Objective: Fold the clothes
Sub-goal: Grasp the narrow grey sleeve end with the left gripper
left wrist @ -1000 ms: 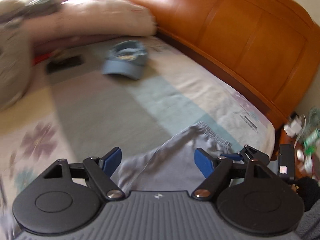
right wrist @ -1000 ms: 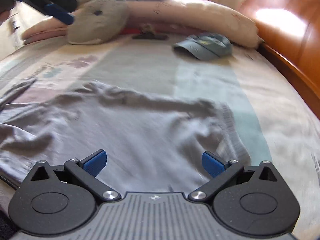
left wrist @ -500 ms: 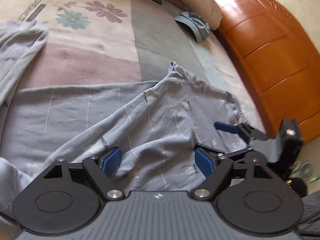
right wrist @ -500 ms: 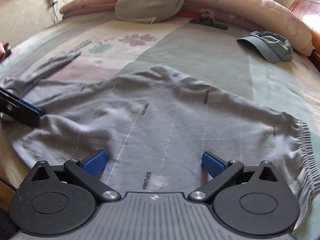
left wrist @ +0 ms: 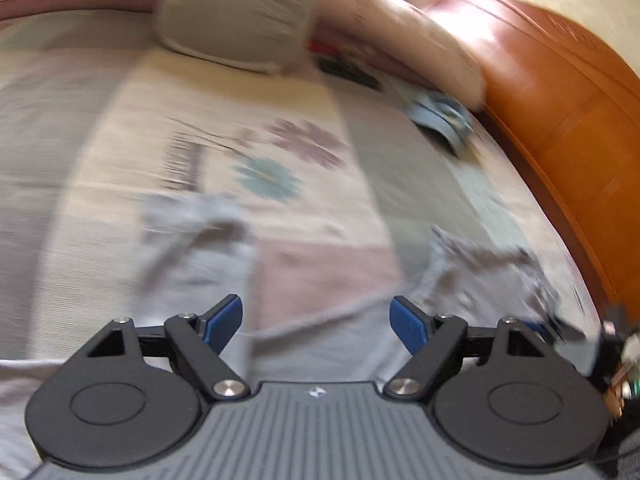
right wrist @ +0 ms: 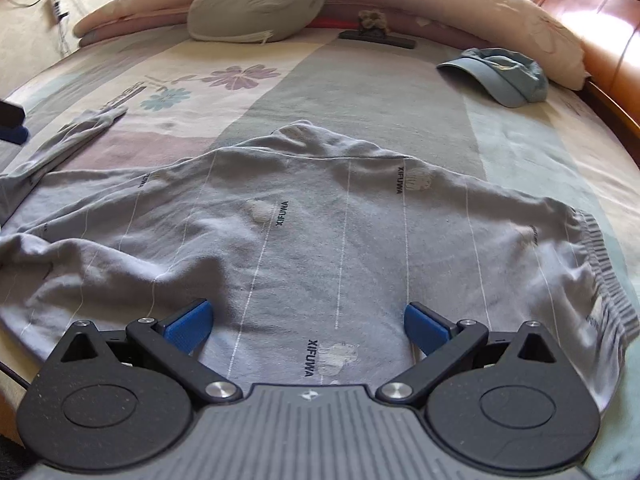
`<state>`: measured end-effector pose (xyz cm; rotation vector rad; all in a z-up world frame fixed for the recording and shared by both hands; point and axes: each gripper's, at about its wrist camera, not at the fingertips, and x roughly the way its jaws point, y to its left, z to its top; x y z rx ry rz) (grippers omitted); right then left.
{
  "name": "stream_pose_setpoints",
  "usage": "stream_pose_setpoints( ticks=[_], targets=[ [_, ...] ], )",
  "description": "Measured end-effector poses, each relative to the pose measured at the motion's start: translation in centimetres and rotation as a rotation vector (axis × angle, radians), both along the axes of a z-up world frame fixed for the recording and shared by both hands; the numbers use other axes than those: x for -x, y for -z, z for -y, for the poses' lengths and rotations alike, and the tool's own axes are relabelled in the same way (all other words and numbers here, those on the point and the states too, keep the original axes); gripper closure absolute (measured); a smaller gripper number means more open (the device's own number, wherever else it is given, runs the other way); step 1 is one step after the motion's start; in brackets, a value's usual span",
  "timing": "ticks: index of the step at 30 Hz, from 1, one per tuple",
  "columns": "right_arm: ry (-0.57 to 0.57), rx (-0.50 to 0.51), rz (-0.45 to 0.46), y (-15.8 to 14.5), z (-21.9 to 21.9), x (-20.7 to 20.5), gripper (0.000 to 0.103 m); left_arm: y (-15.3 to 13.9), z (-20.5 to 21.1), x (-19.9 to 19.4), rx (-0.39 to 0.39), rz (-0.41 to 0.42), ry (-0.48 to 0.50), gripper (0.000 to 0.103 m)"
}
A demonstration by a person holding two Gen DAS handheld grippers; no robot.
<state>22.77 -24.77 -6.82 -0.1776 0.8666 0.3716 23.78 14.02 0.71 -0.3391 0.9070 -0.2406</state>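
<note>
Right wrist: grey garment (right wrist: 320, 216) spread near bed edge.

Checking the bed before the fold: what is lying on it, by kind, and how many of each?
Grey garment spread flat: 1
Blue cap: 1
Grey cushion: 1
Long pink pillow: 1
Dark flat item, too small to identify: 1
Total: 5

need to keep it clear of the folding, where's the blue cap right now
In the right wrist view the blue cap lies on the bedspread at upper right, beside the long pillow, well beyond the grey garment.
</note>
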Motion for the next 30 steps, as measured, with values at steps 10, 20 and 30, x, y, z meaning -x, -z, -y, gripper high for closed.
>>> stream_pose_setpoints(
  ticks=[10,20,30],
  targets=[
    [0.061,0.022,-0.041,-0.2,-0.9,-0.7,0.0,6.4,-9.6,-0.8,0.276,-0.094,-0.212,0.036],
    [0.127,0.037,-0.077,-0.3,-1.7,-1.1,0.0,8.8,-10.8,-6.0,0.434,-0.086,-0.095,0.037],
    [0.141,0.025,-0.062,-0.3,-1.6,-1.0,0.0,8.5,-8.8,-10.7,0.235,-0.09,-0.005,0.097]
  ],
)
